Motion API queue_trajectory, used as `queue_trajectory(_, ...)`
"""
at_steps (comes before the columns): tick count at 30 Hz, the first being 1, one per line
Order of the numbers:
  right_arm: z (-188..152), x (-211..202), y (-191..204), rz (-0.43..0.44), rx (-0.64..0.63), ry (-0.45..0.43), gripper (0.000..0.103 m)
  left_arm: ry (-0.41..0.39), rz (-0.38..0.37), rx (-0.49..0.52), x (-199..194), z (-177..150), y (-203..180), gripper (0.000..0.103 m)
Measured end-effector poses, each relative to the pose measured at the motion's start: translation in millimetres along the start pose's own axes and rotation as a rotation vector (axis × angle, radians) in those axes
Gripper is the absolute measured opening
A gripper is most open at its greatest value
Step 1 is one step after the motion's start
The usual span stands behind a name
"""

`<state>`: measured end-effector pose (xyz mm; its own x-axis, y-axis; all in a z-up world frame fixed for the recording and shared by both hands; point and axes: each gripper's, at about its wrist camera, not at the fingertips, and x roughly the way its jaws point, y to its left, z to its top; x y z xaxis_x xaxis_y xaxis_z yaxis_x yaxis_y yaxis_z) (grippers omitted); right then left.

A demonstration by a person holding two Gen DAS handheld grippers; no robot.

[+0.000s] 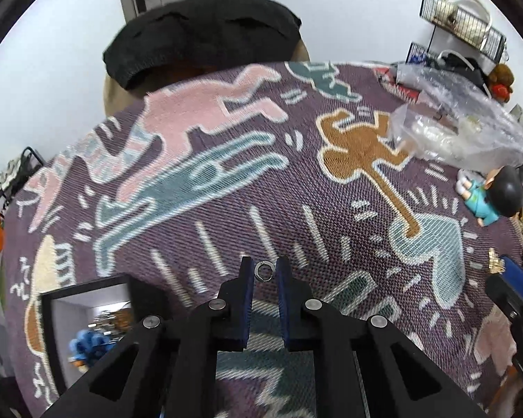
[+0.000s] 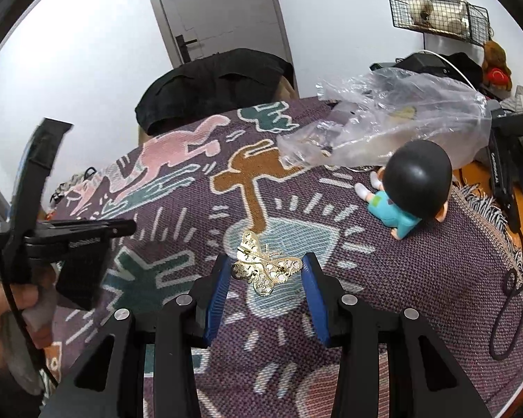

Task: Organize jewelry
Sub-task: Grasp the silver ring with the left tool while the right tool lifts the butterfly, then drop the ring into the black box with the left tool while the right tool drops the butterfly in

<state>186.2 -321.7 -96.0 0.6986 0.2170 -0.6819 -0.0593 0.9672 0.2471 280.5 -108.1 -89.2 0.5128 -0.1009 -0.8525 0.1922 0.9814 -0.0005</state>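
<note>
Step in hand: pick-up of two loose pieces, one per hand, ahead of sorting.

Left gripper (image 1: 265, 271): blue-padded fingers nearly closed around a small silver metal ring (image 1: 262, 271). Ring sits between the tips. Pads appear to touch its two sides, though blur in the left wrist view leaves it open whether the grip is firm. No earlier picture to compare.

Right gripper (image 2: 266, 271): fingers about a third open, holding a gold filigree butterfly brooch (image 2: 263, 268) by its wing tips, pin side facing the camera. Brooch hangs clear above the purple woven cloth with pastel figures (image 1: 226, 191) that covers the counter.

Nearby: black-framed box with a mirrored lid (image 1: 87, 317) at lower left of the left wrist view, just beside the left gripper; likely the destination, a judgement only. Crumpled clear plastic bag (image 2: 394, 118) and a small black-haired figurine in teal clothes (image 2: 408, 188) lie well apart at the far side.

Next move calls for: confirming the ring is seated before lifting, since a thin ring can slip out sideways; then carrying each piece to its compartment, brooch kept level so it does not pivot between the pads.
</note>
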Motion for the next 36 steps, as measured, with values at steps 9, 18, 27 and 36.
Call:
queue_trajectory(9, 4, -12, 20, 0.031, -0.022, -0.051, 0.042, -0.099, 0.002, -0.027, -54, -11, 36, 0.013)
queue_trajectory(18, 8, -25, 39, 0.064, -0.037, -0.092, 0.042, -0.161, 0.006, -0.062, -83, -34, 68, 0.013)
queue_trajectory(27, 5, -27, 57, 0.100, -0.055, -0.104, 0.042, -0.198, 0.024, -0.083, -96, -56, 85, 0.013)
queue_trajectory(36, 2, -20, 82, 0.128, -0.094, -0.090, 0.042, -0.206, 0.040, -0.108, -101, -65, 101, 0.014)
